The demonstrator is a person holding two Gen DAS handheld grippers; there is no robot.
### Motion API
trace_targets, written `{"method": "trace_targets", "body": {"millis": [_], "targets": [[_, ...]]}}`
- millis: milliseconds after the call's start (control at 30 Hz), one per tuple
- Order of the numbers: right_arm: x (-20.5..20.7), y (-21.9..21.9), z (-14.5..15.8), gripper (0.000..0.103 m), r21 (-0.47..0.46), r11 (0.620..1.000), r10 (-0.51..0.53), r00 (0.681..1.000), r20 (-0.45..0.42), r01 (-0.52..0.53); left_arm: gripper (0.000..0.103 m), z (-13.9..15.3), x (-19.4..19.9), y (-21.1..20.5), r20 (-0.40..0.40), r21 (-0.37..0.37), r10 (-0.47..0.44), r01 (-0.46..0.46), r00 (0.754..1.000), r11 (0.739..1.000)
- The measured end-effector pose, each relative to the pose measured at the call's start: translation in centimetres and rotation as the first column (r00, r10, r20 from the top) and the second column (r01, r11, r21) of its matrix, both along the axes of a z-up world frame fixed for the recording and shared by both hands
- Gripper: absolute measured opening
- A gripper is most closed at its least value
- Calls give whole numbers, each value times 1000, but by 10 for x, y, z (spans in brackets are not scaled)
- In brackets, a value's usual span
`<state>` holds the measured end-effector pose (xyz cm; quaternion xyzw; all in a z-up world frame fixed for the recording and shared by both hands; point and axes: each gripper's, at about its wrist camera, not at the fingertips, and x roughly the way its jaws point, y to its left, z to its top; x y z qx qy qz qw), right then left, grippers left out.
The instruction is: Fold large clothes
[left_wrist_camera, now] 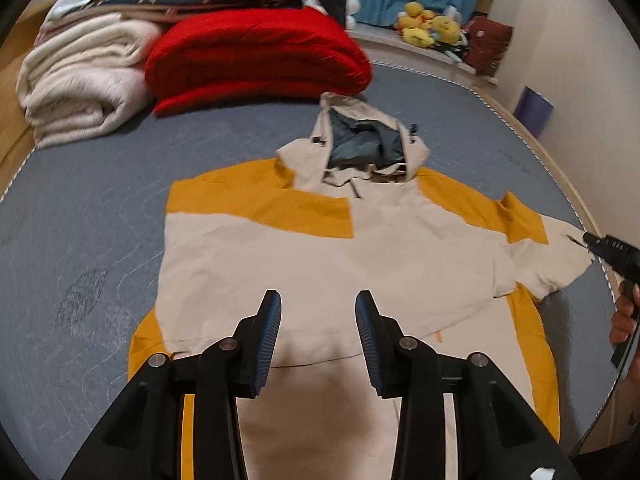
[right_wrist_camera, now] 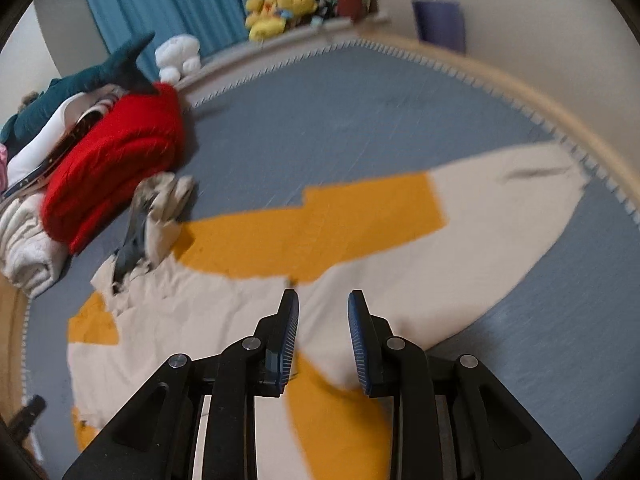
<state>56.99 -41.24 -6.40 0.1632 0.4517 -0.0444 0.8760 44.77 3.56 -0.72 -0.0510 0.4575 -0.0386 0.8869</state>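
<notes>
A cream and mustard-yellow hooded jacket [left_wrist_camera: 320,256] lies flat on the grey-blue bed, hood [left_wrist_camera: 360,140] away from me. Its left sleeve is folded across the chest; its right sleeve [left_wrist_camera: 548,256] lies out toward the bed's right edge. My left gripper [left_wrist_camera: 318,306] is open and empty above the jacket's lower front. In the right wrist view my right gripper [right_wrist_camera: 323,306] is open and empty above the jacket [right_wrist_camera: 224,312], near the base of the outstretched sleeve [right_wrist_camera: 480,216]. The right gripper's body also shows at the right edge of the left wrist view [left_wrist_camera: 616,252].
A folded red blanket [left_wrist_camera: 256,60], a cream blanket [left_wrist_camera: 84,80] and stacked bedding sit at the bed's far left. Yellow plush toys [left_wrist_camera: 428,24] sit on a ledge by blue curtains. The wooden bed rim [right_wrist_camera: 520,92] curves along the right side.
</notes>
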Motion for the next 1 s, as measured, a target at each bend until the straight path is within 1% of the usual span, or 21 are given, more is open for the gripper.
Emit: {"method": "trace_targets", "body": {"millis": [100, 167, 233, 267, 333, 367, 467, 567, 733, 900, 1000], "targets": [[-11, -35, 12, 36, -11, 999, -47, 998, 41, 47, 36, 3, 2, -6, 22, 1, -13, 13, 1000, 1000], [-15, -59, 14, 49, -19, 997, -76, 995, 56, 78, 36, 5, 3, -5, 29, -9, -2, 3, 1000, 1000], [-20, -92, 13, 57, -43, 992, -114, 990, 78, 117, 36, 6, 3, -4, 28, -15, 5, -4, 1000, 1000], [-24, -108, 12, 58, -59, 988, -137, 987, 85, 142, 36, 5, 5, -4, 29, -19, 6, -5, 1000, 1000], [-30, -136, 6, 58, -73, 979, -182, 980, 86, 188, 36, 3, 7, -7, 27, -15, 4, -3, 1000, 1000], [-32, -157, -1, 58, -64, 974, -212, 974, 76, 217, 36, 1, 9, -9, 22, -11, -2, 2, 1000, 1000], [-37, -204, -19, 58, -14, 959, -283, 957, 63, 285, 36, -1, 12, -15, 22, -5, -14, 14, 1000, 1000], [-35, -241, -40, 58, 22, 939, -344, 938, 39, 343, 36, -3, 16, -17, 23, 0, -13, 13, 1000, 1000], [-23, -275, -74, 58, 99, 920, -382, 924, 5, 380, 36, -9, 20, -18, 10, -10, -10, 10, 1000, 1000], [-15, -285, -111, 57, 176, 889, -420, 906, -55, 423, 36, -13, 20, -21, 8, 18, -32, 31, 999, 999], [-9, -292, -130, 49, 207, 871, -438, 895, -83, 445, 36, -15, 21, -19, 6, 26, -29, 29, 1000, 999]]}}
